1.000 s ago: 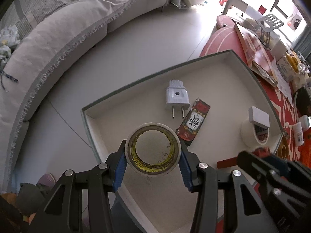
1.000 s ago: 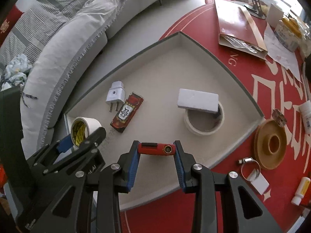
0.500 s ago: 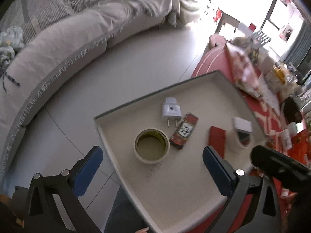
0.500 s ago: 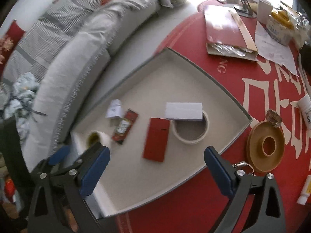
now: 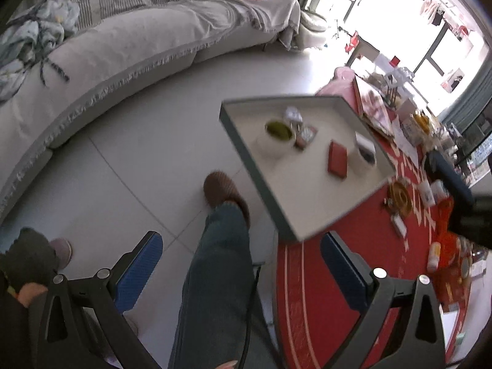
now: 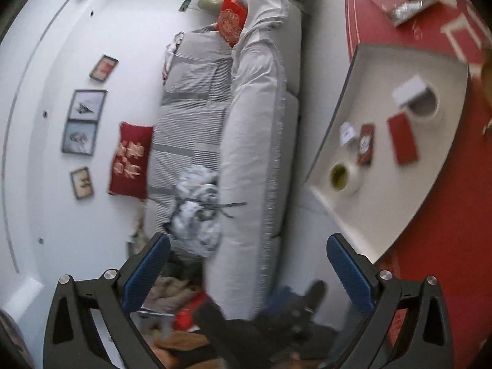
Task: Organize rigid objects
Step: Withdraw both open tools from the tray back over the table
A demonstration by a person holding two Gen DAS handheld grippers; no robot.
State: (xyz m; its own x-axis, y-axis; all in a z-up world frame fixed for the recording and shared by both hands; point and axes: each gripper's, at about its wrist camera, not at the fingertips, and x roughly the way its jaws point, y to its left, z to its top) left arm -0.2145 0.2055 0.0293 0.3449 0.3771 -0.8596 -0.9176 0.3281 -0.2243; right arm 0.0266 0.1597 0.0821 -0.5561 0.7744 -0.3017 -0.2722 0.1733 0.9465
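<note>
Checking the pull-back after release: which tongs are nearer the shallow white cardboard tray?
Left, probably. The left tongs hang open just off the tray's near corner, over the person's leg. The right tongs are open, further back, aimed at the sofa, tray off to the side.

Tape roll [image 5: 278, 129], apparently flat, in tray [image 5: 243, 141]

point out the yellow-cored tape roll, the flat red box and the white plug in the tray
yellow-cored tape roll [image 6: 343, 177], right wrist view, top rim
flat red box [image 6: 402, 139], right wrist view, top face
white plug [image 6: 346, 132], right wrist view, body
</note>
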